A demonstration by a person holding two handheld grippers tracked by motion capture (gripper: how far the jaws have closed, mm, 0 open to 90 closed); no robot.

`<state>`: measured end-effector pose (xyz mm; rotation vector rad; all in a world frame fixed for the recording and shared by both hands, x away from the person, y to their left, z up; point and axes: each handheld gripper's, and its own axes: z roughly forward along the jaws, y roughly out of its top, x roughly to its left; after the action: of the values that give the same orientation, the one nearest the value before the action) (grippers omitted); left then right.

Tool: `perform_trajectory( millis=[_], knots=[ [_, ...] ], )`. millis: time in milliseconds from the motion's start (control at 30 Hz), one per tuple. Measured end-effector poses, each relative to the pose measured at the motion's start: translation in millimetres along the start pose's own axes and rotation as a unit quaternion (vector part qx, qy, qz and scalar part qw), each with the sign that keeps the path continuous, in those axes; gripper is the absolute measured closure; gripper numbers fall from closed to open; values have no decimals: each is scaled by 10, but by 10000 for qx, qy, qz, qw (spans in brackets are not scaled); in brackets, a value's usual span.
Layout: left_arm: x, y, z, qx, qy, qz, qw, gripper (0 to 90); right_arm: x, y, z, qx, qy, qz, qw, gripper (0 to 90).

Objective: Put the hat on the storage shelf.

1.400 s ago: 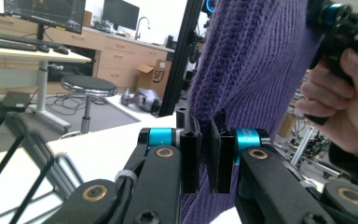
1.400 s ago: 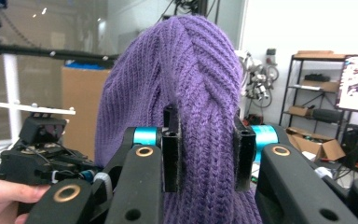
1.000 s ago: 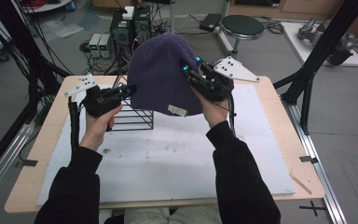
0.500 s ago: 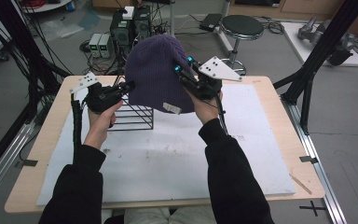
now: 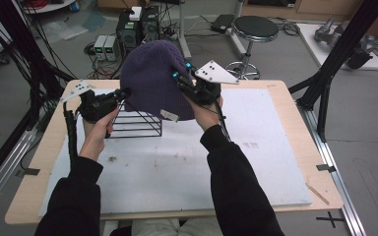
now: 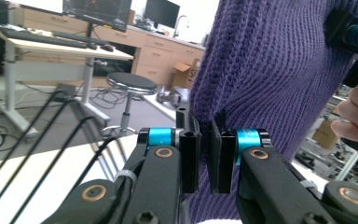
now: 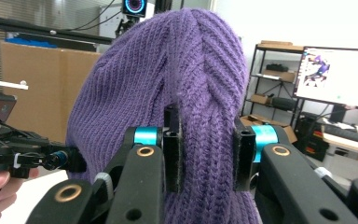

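Room: workshop floor with a black stool, computer boxes and cabling beyond the far table edge; well clear of both sets of jaws.
Table: wooden top under a white sheet, below the jaws; no loose items lie on the sheet near them.
Beanie: purple knit beanie, held in the air between the two grippers, above the table; white tag hangs at its lower hem.
Change: compared with a second ago the beanie sits higher and further toward the far edge, and the right hand has risen with it. Judged meaning: the lift is under way and the hat is being carried or spread for placing.
Rack: black wire rack stands on the sheet just below the left jaws and under the beanie's hem. Judged obstacle: the hem or tag could snag on its wires if the hat drops.
Right gripper: right gripper, jaws part-closed around a thick fold of knit.
Left gripper: left gripper, jaws nearly together, pinching a thin edge of the knit.
Hands: each grips its tool from below; black sleeves trail toward the near edge.
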<state>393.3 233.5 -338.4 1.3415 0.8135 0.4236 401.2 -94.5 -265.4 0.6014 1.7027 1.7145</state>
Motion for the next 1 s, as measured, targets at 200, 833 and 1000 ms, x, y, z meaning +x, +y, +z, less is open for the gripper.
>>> perform_trajectory(
  millis=[200,833,1000],
  knots=[
    [124,12,-182,25,169,-28,9998,844,141,-32,179,5,146,3,9999,726],
    [343,-129,-573,17,694,52,9976,844,428,-208,604,144,376,-23,9992,724],
    [375,-232,-600,110,818,74,9966,843,485,-289,648,301,385,-54,9988,723]
  ],
)
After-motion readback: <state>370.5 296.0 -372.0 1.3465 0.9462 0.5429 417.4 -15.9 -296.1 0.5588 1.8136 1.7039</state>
